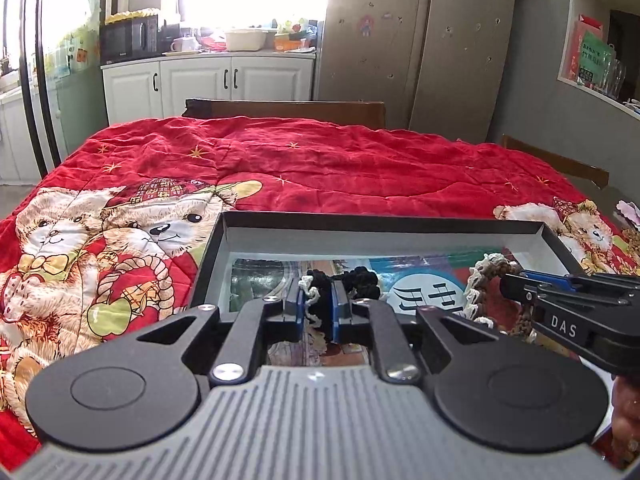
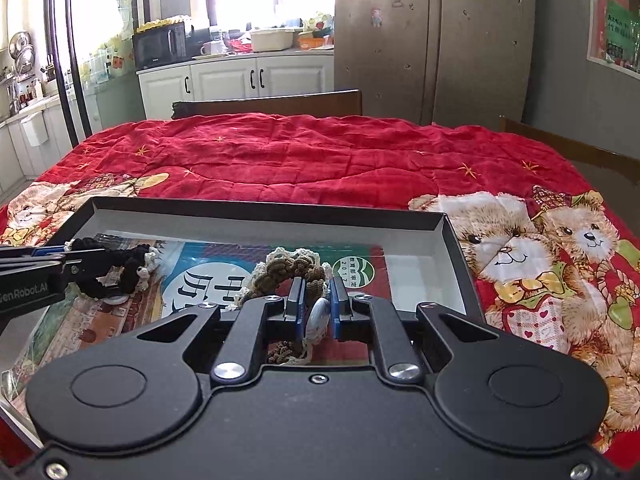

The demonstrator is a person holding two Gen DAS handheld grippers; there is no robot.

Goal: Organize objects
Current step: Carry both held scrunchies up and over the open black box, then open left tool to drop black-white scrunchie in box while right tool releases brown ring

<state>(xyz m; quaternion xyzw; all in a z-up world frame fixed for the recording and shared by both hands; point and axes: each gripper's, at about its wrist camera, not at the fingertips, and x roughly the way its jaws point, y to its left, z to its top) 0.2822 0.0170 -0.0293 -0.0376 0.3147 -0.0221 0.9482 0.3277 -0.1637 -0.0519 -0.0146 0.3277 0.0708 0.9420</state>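
Two crocheted pieces are in play, one per gripper. The left gripper (image 1: 319,312), at the lower centre of its own view, is pinched nearly closed on the black crocheted piece (image 1: 352,280), which has a cream edging and hangs between the blue pads. The right gripper (image 2: 316,312), low in the centre of its view, is clamped nearly closed on the brown crocheted piece (image 2: 292,268); a round white disc on that piece sits between its pads. Both pieces are over the inside of one shallow black tray (image 1: 384,222) with pale inner walls, whose floor is lined with one printed sheet (image 2: 224,280) bearing large characters on a white circle.

The tray lies on a bench covered by a red quilt (image 1: 320,164) printed with teddy bears and small gold stars. Two wooden chair backs show behind it: one at the far edge, one at the right. Beyond is a kitchen: white cabinets (image 1: 208,80) under a bright window at the top centre, one black microwave (image 1: 128,38) at the upper left, a tall grey fridge (image 1: 420,40) with magnets at the upper right, and white shelving at the far right edge.
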